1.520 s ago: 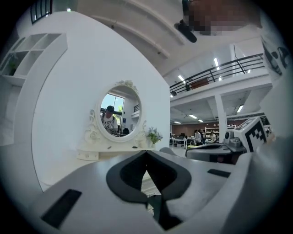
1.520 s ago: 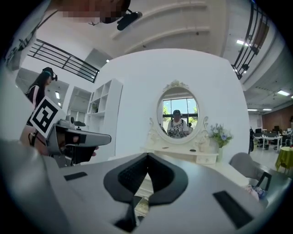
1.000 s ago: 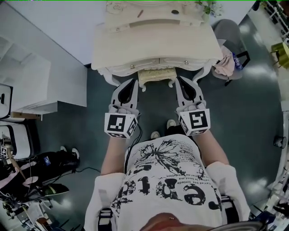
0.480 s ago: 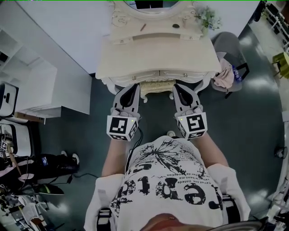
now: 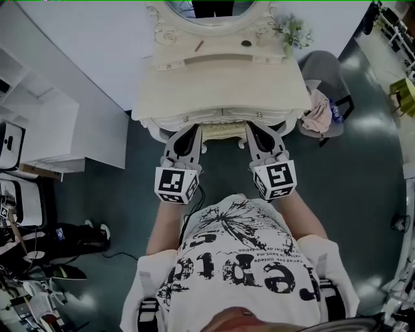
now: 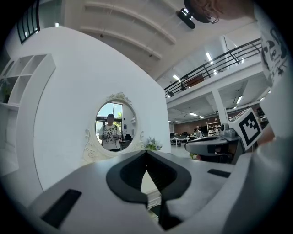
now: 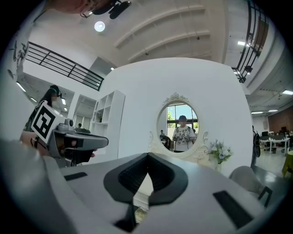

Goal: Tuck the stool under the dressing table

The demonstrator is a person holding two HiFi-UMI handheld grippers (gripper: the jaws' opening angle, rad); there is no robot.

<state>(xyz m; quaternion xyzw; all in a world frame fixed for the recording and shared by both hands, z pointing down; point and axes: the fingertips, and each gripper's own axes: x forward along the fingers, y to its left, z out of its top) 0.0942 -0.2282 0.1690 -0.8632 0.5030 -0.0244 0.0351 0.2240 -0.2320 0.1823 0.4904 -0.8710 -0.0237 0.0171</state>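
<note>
Nearly under the table (image 5: 220,84) with the stool (image 5: 224,131)!
Straight ahead between left gripper (image 5: 194,131) and right gripper (image 5: 253,130), both pinched shut.

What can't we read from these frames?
- Stool: head view, mostly hidden under the dressing table; legs unseen.
- Whether left gripper and right gripper touch the stool: gripper views, own jaws block the contact.
- Mirror: head view, cut by top edge.
</note>
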